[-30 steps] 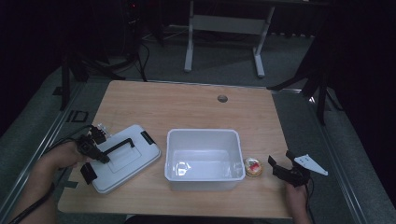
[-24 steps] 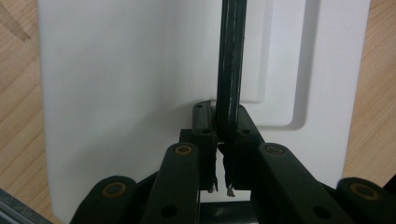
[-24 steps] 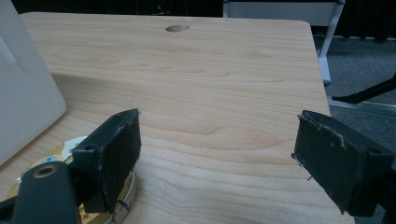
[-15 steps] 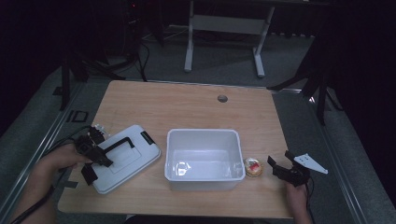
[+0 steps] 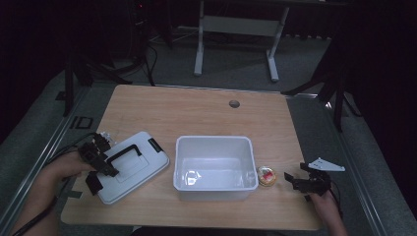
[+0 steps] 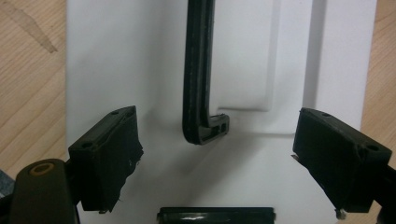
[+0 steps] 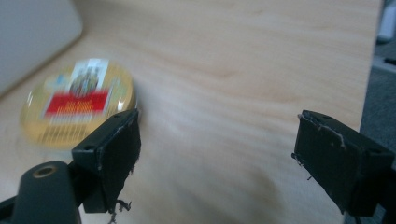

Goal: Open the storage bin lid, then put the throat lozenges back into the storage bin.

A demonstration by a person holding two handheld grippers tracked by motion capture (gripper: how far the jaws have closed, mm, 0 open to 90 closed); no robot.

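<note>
Left gripper [image 6: 217,163] jaws just opened off lid handle [image 6: 198,74] (top cropped).

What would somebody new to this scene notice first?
Probably the empty white tub in the middle of the wooden table. Left of it lies a white lid with a black handle, and the left claw, whose jaws have just been opening, hangs over it holding nothing. A small round yellow tin sits right of the tub, near the open right claw.
</note>
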